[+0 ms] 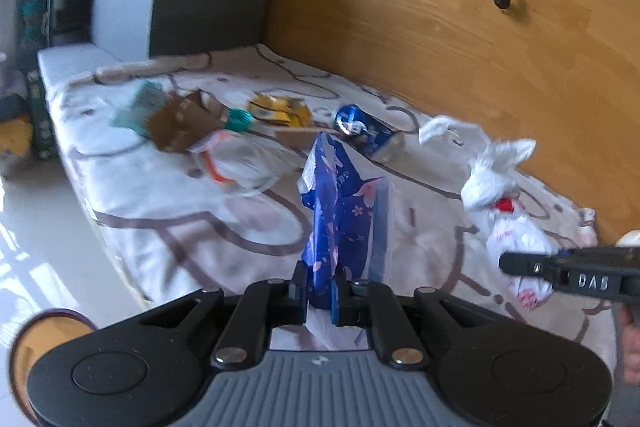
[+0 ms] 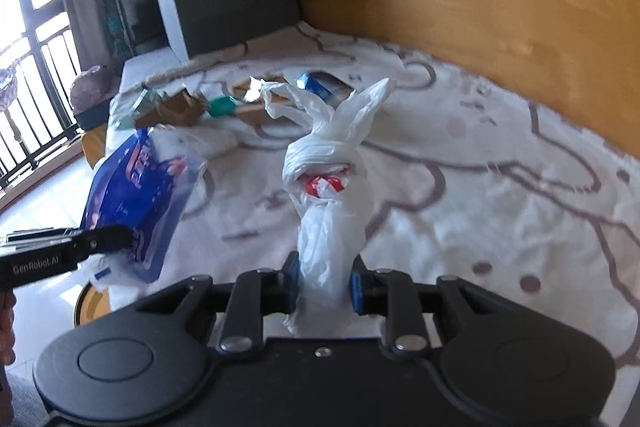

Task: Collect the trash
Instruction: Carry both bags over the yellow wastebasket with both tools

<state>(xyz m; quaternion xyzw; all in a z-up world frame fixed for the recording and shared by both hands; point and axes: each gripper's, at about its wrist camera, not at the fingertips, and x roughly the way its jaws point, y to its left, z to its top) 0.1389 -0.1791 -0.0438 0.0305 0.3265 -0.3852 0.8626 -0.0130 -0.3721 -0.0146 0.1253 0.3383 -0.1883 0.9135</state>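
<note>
The left hand-held gripper (image 1: 320,293) was clamped on the lower end of a blue flower-printed plastic package (image 1: 344,211). The package stood with its long axis roughly upright, rising away from the jaws, its crumpled top pointing toward the far litter on the bed (image 1: 160,195). In the right wrist view the same package (image 2: 132,195) hung at the left, tilted, its upper end leaning toward the window side.

The right hand-held gripper (image 2: 325,281) was closed on the lower part of a knotted white plastic bag (image 2: 332,195). The bag's long axis ran upright from the jaws, and its two tied handles splayed upward and outward above the knot. A red item showed through a gap below the knot.

Both grippers pointed forward and downward over the patterned bedspread, side by side and near each other.

On the bed beyond lay a brown cardboard piece (image 1: 180,125), a teal-capped clear bottle (image 1: 236,151), a yellow wrapper (image 1: 280,111) and a blue carton (image 1: 368,135).
</note>
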